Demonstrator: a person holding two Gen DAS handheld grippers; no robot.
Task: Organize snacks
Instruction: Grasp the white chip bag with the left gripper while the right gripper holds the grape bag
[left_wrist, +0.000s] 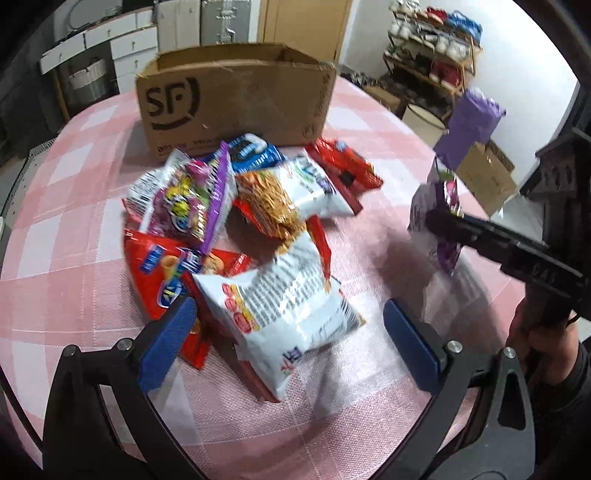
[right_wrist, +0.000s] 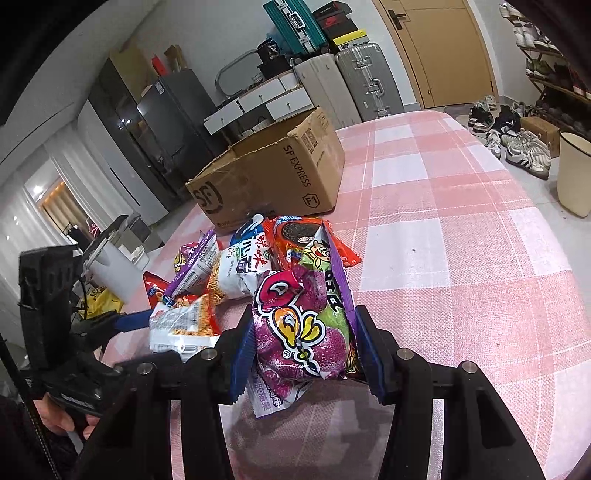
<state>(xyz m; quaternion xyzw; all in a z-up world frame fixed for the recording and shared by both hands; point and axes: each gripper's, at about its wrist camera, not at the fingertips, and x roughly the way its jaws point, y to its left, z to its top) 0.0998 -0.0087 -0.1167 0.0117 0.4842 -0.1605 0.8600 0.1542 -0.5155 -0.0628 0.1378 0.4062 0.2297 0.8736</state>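
Observation:
A pile of snack packets (left_wrist: 236, 236) lies on the pink checked tablecloth (left_wrist: 74, 221) in front of an open cardboard box (left_wrist: 236, 96). My left gripper (left_wrist: 291, 343) is open, its blue pads on either side of a white noodle packet (left_wrist: 280, 310) at the pile's near edge, not pressing it. My right gripper (right_wrist: 306, 354) is shut on a purple candy packet (right_wrist: 303, 325), held above the cloth to the right of the pile. From the left wrist, that purple candy packet (left_wrist: 441, 221) hangs upright in the right gripper's black fingers (left_wrist: 480, 236).
The cardboard box (right_wrist: 266, 173) stands open-topped behind the pile. Bare tablecloth (right_wrist: 461, 258) stretches to the right. Beyond the table are suitcases (right_wrist: 354, 81), a shoe rack (left_wrist: 432, 55), a cream bin (right_wrist: 574, 173) and shoes on the floor.

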